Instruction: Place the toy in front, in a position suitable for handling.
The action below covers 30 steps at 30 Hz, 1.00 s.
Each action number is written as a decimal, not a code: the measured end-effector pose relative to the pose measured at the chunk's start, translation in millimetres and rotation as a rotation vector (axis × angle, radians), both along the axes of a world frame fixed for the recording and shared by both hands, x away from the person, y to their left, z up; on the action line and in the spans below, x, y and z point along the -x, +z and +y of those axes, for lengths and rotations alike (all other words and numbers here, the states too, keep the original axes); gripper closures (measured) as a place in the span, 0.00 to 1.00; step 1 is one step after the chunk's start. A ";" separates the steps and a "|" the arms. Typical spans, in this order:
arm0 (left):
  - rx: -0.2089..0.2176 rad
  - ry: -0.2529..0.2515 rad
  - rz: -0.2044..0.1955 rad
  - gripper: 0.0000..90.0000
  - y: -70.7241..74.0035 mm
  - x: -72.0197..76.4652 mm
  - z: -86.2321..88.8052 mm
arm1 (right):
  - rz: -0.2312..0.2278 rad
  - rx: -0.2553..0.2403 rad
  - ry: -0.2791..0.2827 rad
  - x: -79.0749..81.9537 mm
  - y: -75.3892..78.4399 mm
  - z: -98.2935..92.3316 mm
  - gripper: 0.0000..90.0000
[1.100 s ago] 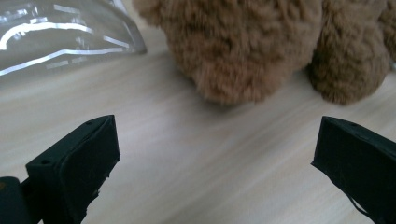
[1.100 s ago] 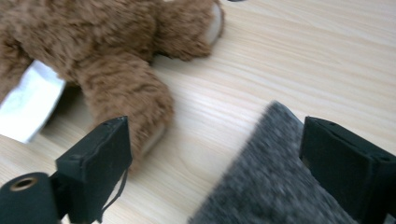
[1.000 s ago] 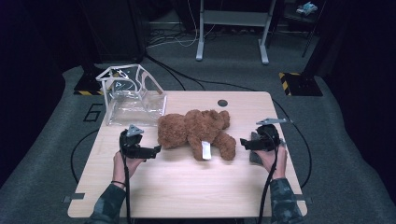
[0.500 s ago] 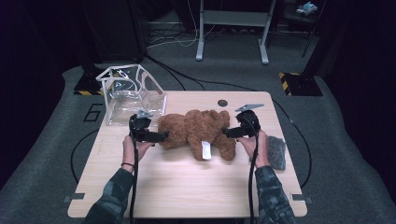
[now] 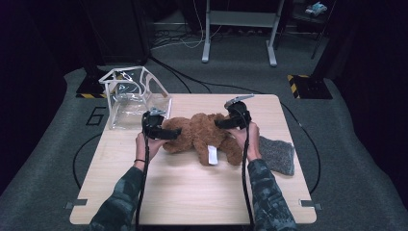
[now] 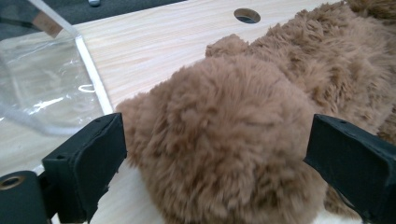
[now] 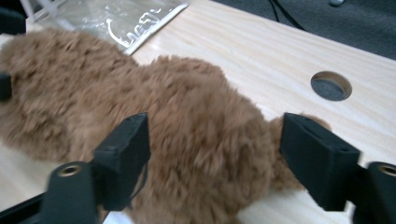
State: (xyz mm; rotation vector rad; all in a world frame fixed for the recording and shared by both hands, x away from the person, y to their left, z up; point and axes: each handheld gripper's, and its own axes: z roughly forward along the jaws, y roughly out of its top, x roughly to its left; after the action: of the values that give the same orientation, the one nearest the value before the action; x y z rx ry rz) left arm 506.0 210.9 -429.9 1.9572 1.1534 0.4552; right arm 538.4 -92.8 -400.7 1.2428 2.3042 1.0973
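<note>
Left tongs: jaws wide, just closing slightly, round plush limb between, pads not pressing. Right tongs: jaws just closing, straddling body, not yet pressing. Brown teddy bear lies mid-counter between both tongs; clear bag beyond left.

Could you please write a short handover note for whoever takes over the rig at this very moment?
Left gripper: jaws wide around one end of the teddy bear, just starting to close, no firm grip visible.
Right gripper: jaws around the bear's other end and just closing; pads at the fur, grip not confirmed.
The bear lies mid-table. The clear bag with the white frame sits at the far left corner; a grey cloth lies at the right edge.
Done: both grippers brought to the bear.
Left: probably grip, lift and move it, perhaps into the bag.
</note>
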 end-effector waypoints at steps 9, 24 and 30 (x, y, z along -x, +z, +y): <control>-0.003 -0.014 0.062 0.20 -18.0 -10.0 -9.5 | 0.045 0.025 0.001 -14.0 -18.6 7.3 0.53; -0.003 -0.011 -0.028 0.59 -32.2 -4.3 -16.6 | 0.048 -0.010 0.011 -8.7 -43.7 10.1 0.86; 0.008 -0.013 -0.066 0.66 -28.0 1.1 -17.8 | -0.019 -0.002 -0.012 1.2 -40.1 11.3 0.89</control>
State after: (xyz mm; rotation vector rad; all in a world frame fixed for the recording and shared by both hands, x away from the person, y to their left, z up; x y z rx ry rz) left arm 504.9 193.0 -457.9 1.9278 1.0985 0.5043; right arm 537.1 -81.5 -440.8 1.2391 2.2797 1.1026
